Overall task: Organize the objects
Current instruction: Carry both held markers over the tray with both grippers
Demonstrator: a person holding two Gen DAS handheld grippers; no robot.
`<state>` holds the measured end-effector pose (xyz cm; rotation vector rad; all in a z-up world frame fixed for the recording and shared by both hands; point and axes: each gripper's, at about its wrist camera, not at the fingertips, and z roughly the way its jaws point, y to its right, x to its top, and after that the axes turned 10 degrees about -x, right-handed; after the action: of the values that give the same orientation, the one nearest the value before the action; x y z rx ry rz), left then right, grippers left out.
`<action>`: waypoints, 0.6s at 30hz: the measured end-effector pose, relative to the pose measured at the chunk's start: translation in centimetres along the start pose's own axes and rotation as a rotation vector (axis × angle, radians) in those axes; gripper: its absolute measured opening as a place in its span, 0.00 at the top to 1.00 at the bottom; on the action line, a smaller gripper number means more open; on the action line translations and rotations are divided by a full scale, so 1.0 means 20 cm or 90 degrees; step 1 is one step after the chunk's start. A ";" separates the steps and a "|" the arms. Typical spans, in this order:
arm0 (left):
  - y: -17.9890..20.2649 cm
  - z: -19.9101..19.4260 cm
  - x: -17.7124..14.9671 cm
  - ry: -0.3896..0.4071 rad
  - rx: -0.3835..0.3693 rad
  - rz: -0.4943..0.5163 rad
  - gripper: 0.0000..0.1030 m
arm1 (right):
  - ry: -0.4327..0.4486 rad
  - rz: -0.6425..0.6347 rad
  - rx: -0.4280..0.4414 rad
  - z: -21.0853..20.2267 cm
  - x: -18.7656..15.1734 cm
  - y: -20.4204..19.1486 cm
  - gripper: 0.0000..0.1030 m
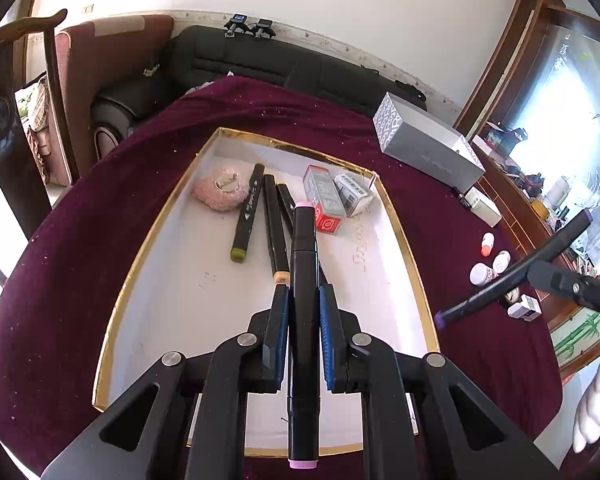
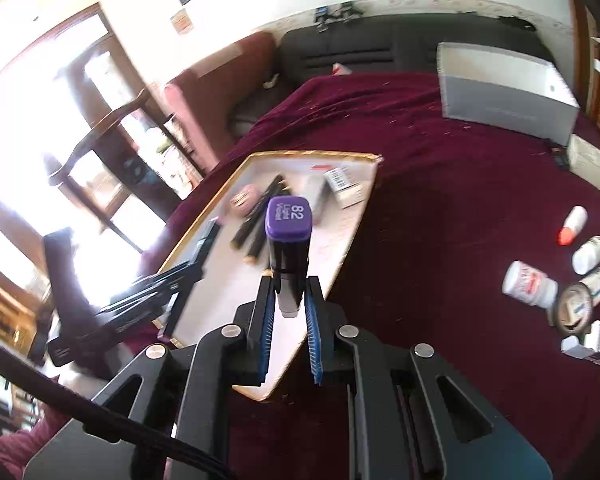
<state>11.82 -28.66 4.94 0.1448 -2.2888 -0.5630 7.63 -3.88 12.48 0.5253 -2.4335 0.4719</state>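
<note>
A shallow gold-rimmed white tray (image 1: 140, 272) lies on a maroon cloth. It holds three black markers (image 1: 249, 212), a pink puff (image 1: 220, 192) and two small boxes (image 1: 324, 200). My left gripper (image 1: 304, 292) is shut on a black marker with pink caps (image 1: 303, 240), held over the tray. My right gripper (image 2: 290, 280) is shut on a black marker with a purple cap (image 2: 288, 220) marked 82, held above the tray's (image 2: 340, 248) right edge. The right gripper (image 1: 572, 284) and its marker also show at the right of the left wrist view.
A large grey box (image 1: 428, 144) sits at the back right of the table. Small white bottles (image 2: 530, 282), a tin (image 2: 572, 308) and small cartons (image 2: 592, 344) lie on the cloth to the right. A black sofa (image 1: 260, 60) stands behind the table.
</note>
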 end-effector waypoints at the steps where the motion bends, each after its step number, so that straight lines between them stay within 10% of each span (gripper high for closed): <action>1: 0.00 0.01 0.00 -0.004 -0.002 -0.001 0.89 | -0.009 -0.005 0.009 0.01 -0.01 -0.02 0.87; 18: 0.00 0.19 -0.01 -0.073 0.030 -0.016 0.89 | -0.114 0.040 0.025 0.46 0.05 -0.03 0.87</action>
<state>9.38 -27.29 2.48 0.1678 -2.4159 -0.5418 2.77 -8.76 6.26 0.5289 -2.6235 0.5190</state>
